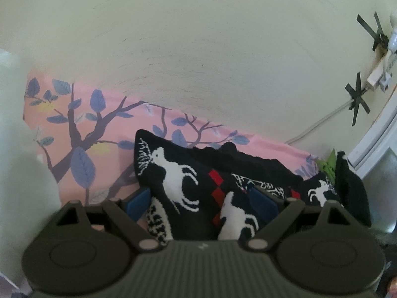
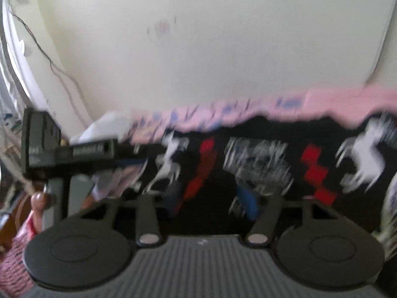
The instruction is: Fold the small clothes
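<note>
Pink fabric printed with purple branches and blue leaves [image 1: 82, 129] spreads across the left and centre of the left wrist view, under a cream wall [image 1: 198, 49]. Lower centre, the black knit garment with white deer and red squares [image 1: 188, 173] lies on it, bunched between the blue fingers [image 1: 137, 200] of the left gripper [image 1: 201, 202], which stand wide apart around it. At far right, black tape crosses [image 1: 357, 99] pin a white cable [image 1: 320, 124]. Through the blurred right wrist view, the garment fills the middle; the right gripper [image 2: 211, 198] also brackets it, grip unclear.
</note>
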Motion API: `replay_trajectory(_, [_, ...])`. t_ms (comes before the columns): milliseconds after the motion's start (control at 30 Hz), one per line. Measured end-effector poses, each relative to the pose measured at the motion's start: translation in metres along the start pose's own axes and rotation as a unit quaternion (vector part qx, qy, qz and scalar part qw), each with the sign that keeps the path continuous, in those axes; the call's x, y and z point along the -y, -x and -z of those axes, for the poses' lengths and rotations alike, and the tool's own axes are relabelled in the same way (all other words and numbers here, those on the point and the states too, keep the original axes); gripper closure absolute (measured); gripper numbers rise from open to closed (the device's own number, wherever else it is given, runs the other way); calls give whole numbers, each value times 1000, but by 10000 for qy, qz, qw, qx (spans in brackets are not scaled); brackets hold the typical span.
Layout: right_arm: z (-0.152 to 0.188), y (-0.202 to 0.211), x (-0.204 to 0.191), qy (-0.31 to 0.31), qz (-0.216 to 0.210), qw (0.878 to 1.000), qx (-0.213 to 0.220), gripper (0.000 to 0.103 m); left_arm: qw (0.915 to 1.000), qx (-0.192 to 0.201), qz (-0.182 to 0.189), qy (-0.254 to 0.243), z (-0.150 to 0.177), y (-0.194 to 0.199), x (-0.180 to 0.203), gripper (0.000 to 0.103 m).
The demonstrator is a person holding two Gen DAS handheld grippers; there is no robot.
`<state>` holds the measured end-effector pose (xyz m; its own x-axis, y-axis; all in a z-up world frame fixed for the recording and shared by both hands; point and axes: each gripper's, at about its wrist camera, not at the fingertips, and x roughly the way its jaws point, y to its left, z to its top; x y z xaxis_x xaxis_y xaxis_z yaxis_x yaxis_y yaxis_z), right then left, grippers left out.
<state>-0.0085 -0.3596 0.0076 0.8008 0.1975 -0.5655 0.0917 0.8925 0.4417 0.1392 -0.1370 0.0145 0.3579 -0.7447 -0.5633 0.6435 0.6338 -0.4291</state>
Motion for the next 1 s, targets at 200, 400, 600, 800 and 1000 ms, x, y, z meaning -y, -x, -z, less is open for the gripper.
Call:
replay_trajectory(200, [17,-16,-11,-1469,-1571,9755,-453,87,9997,137,128,125,-3,8,-4,14])
replay_trajectory(400, [41,-35,-12,-2006,-1428,9657,-821,84,9999,111,25,43,-3,7,-1,14])
replay_trajectory(600, [35,28,-33,-469,-731,9962,97,37,9998,167,-127,-65,-2,9,2,15])
replay_trajectory(800, [19,87,-18,508,871,9861,1317,55,9978,587,300,41,-9,41,12,41])
replay_trajectory(1000, [-7,96,39,271,1567,9743,1596,59,9944,377,671,-726,6,32,51,68])
